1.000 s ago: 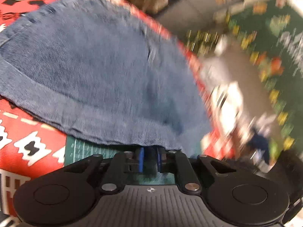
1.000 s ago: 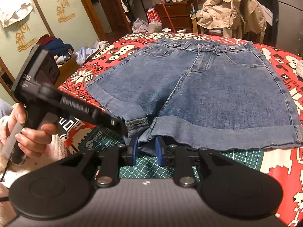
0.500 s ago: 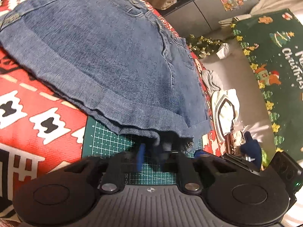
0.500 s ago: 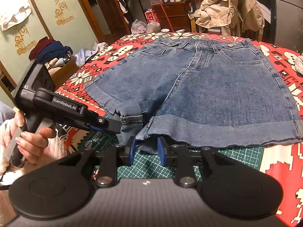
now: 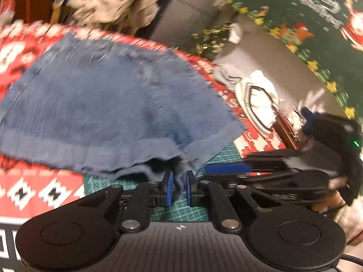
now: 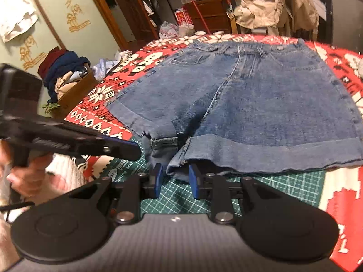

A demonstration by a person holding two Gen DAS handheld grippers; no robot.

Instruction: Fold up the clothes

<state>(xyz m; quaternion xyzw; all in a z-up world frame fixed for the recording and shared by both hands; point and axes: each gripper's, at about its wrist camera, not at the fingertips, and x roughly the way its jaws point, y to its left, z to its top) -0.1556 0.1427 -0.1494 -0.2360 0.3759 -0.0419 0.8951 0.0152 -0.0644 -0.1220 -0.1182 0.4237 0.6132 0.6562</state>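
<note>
Blue denim shorts (image 6: 261, 104) lie flat on a red patterned tablecloth (image 6: 109, 95), waistband at the far side and cuffed leg hems towards me. At the near crotch hem my right gripper (image 6: 174, 179) is open, its blue pads on either side of the fabric edge. My left gripper (image 5: 178, 188) has denim between its narrowly spaced pads at the cuff of the left leg. In the right wrist view the left gripper (image 6: 133, 150) comes in from the left, held by a hand (image 6: 29, 174). The left wrist view is blurred and shows the shorts (image 5: 90, 104) and the right gripper (image 5: 211, 170) beside them.
A green cutting mat (image 6: 272, 188) lies under the near hem. A cardboard box of clothes (image 6: 68, 83) stands left of the table and a beige coat (image 6: 279, 2) hangs behind it. A white striped garment (image 5: 256, 99) lies at the table's right edge.
The right gripper's pads have spread wider at the crotch hem. The left gripper has turned, so its view swung across the shorts and blurred; it stays at the left leg cuff.
</note>
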